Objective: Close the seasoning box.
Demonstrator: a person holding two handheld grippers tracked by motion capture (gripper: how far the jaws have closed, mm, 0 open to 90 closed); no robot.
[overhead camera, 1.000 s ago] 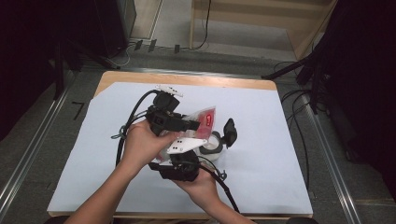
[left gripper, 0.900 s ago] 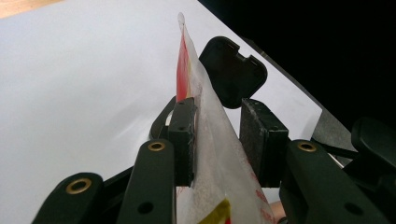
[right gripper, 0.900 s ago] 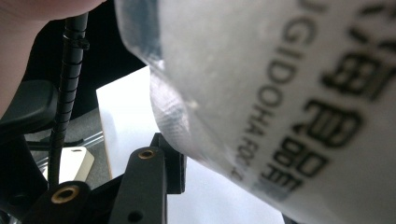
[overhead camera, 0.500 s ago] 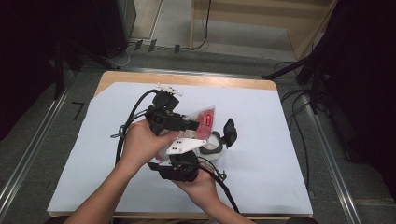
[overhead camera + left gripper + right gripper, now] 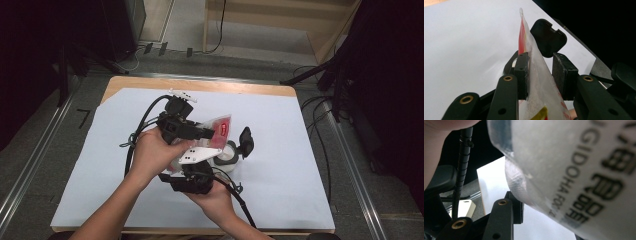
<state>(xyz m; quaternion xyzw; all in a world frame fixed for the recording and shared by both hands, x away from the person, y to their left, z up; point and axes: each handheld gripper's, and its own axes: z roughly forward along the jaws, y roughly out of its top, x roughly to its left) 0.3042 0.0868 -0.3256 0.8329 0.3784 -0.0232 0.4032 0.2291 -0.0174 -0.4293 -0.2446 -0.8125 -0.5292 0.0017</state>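
pouch mid-table, held up over cup at 5 o'clock | left gripper part-closed, pinching its top | right gripper clamps lower end | risk: film slips, contents spill

We see the white sheet evenly lit from above, with dark surroundings left and right. The pouch is blurred close to the right gripper's camera; shadows stay soft.
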